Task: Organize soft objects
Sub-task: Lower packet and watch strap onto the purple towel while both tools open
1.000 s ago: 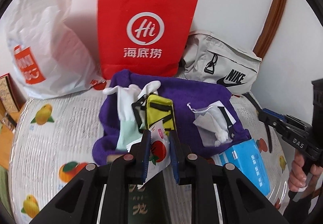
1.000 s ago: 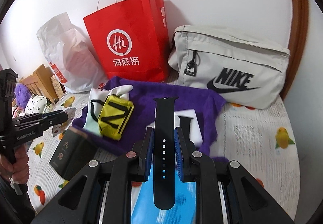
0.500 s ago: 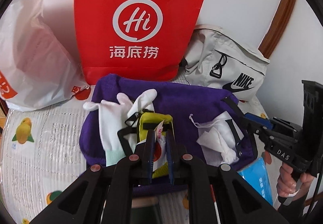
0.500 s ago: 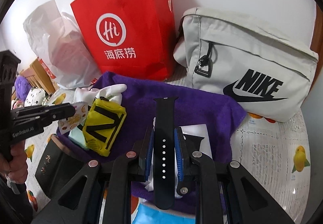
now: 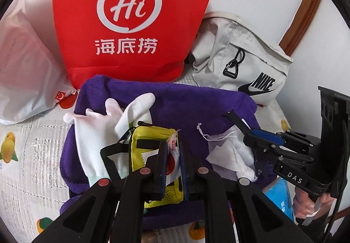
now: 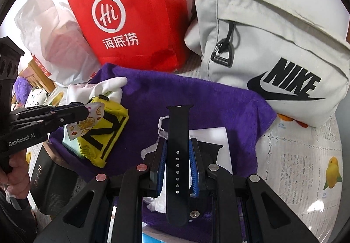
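Soft objects gathered on purple towel [image 5: 175, 98]: white glove [image 5: 96, 133], yellow mesh pouch [image 5: 151, 144], white drawstring bag [image 5: 227, 155]. Pending: left gripper [image 5: 174, 166] clamps fruit-print sachet [image 5: 172, 162]; right gripper [image 6: 177, 166] clamps black watch strap [image 6: 177, 144], both above towel, unplaced.

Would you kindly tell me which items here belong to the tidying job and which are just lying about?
In the job:
- sachet in the left gripper
- watch strap in the right gripper
- purple towel
- white glove
- yellow pouch

Lying about:
- red bag
- grey bag
- white plastic bag
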A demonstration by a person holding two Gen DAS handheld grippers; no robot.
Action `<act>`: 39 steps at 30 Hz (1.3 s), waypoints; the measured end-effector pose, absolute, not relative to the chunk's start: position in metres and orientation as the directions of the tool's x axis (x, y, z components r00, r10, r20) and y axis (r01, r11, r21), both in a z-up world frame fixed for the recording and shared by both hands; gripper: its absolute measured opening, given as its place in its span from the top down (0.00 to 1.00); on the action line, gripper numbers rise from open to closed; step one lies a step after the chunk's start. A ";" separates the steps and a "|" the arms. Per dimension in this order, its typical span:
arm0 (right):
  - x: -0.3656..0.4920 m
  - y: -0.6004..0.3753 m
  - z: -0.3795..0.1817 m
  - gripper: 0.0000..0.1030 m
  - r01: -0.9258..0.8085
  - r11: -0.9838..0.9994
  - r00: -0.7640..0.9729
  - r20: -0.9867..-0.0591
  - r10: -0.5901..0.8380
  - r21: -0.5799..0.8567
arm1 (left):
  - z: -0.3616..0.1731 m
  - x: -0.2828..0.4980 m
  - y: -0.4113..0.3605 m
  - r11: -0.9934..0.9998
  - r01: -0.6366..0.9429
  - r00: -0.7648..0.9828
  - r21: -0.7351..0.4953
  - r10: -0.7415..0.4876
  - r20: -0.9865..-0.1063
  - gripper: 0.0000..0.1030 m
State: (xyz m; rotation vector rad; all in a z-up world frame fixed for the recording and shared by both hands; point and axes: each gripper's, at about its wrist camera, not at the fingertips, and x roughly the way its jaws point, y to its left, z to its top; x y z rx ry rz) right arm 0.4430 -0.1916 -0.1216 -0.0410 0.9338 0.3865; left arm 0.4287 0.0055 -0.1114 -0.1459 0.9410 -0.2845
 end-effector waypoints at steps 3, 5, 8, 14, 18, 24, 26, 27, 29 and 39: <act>0.446 -0.192 -0.125 0.80 -0.340 0.931 0.520 -0.797 0.307 0.136 | -0.114 0.431 0.004 0.951 0.174 0.552 -0.256 -0.309 -0.775 0.87; 0.447 -0.192 -0.126 0.80 -0.338 0.931 0.518 -0.800 0.304 0.135 | -0.115 0.433 0.002 0.948 0.177 0.544 -0.266 -0.319 -0.776 0.77; 0.448 -0.191 -0.128 0.80 -0.337 0.932 0.513 -0.804 0.301 0.133 | -0.118 0.434 -0.004 0.949 0.185 0.535 -0.255 -0.315 -0.784 0.71; 0.449 -0.190 -0.129 0.73 -0.345 0.927 0.504 -0.805 0.314 0.146 | -0.123 0.434 -0.014 0.948 0.199 0.514 -0.248 -0.316 -0.797 0.54; 0.446 -0.190 -0.125 0.57 -0.350 0.924 0.520 -0.789 0.327 0.152 | -0.119 0.432 -0.013 0.958 0.181 0.526 -0.224 -0.286 -0.801 0.34; 0.439 -0.193 -0.113 0.55 -0.340 0.930 0.535 -0.784 0.314 0.141 | -0.109 0.422 -0.011 0.967 0.173 0.534 -0.188 -0.252 -0.807 0.29; 0.434 -0.194 -0.109 0.50 -0.333 0.934 0.546 -0.780 0.304 0.131 | -0.104 0.416 -0.011 0.968 0.176 0.539 -0.179 -0.247 -0.805 0.27; 0.431 -0.195 -0.106 0.48 -0.327 0.937 0.553 -0.778 0.298 0.126 | -0.103 0.413 -0.011 0.968 0.180 0.539 -0.176 -0.247 -0.805 0.25; 0.424 -0.197 -0.101 0.41 -0.316 0.941 0.558 -0.780 0.284 0.117 | -0.100 0.407 -0.012 0.971 0.180 0.539 -0.158 -0.232 -0.810 0.25; 0.372 -0.211 -0.083 0.26 -0.221 0.967 0.581 -0.779 0.235 0.127 | -0.077 0.344 -0.002 0.987 0.123 0.582 -0.104 -0.157 -0.798 0.07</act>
